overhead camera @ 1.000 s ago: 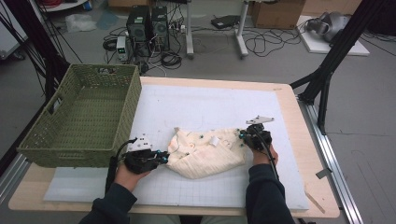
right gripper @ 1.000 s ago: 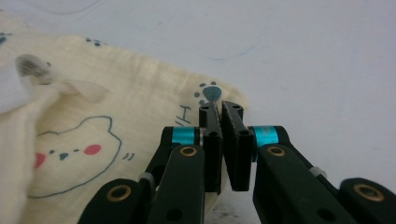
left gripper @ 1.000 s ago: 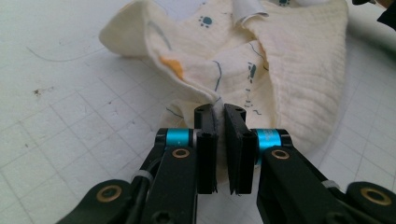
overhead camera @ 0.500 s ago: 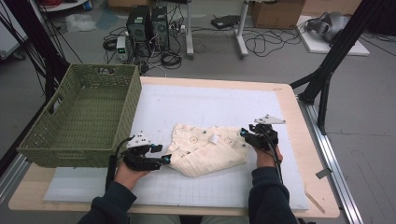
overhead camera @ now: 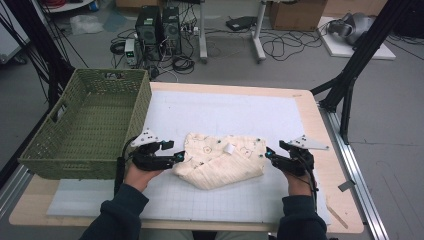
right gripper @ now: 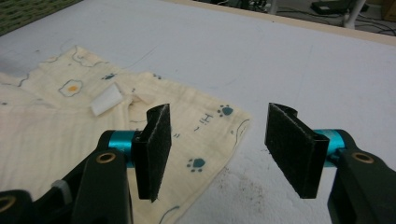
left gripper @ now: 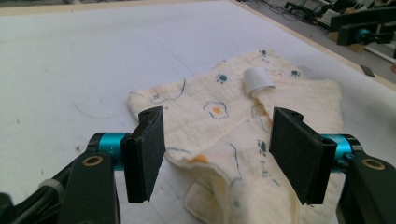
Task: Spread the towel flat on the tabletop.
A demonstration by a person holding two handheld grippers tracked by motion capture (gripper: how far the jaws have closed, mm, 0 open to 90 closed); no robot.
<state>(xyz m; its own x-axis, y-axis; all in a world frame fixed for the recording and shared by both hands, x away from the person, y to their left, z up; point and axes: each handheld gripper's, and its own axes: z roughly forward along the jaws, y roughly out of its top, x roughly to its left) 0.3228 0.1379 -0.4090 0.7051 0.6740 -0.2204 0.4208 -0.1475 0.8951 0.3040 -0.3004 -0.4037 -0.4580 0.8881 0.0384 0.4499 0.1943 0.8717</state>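
At the near edge of the pale wooden table (overhead camera: 320,130), a person's two dark-sleeved forearms come in, each hand carrying a black two-jaw gripper. The left gripper (overhead camera: 178,157) sits just at the left edge of a folded cream muslin cloth printed with fried eggs and blue paw marks (overhead camera: 220,162); its jaws have just been opening and now stand released, and in the left gripper view (left gripper: 217,161) a rumpled fold of the cloth lies below and between the pads without being pressed by them. The right gripper (overhead camera: 268,154) is just beside the cloth's right edge; its jaws too have just been opening and stand apart, gripping nothing, and in the right gripper view (right gripper: 217,149) the cloth's corner lies under the left pad while bare mat shows under the right one. The cloth lies flat on the white gridded mat (overhead camera: 225,112) that covers most of the table, toward its near half, with a small white label (overhead camera: 229,148) on top. To the left of the mat stands a green woven rectangular basket (overhead camera: 65,155). Beyond the table, on the grey floor, stand two black computer towers (overhead camera: 157,22) among loose cables.
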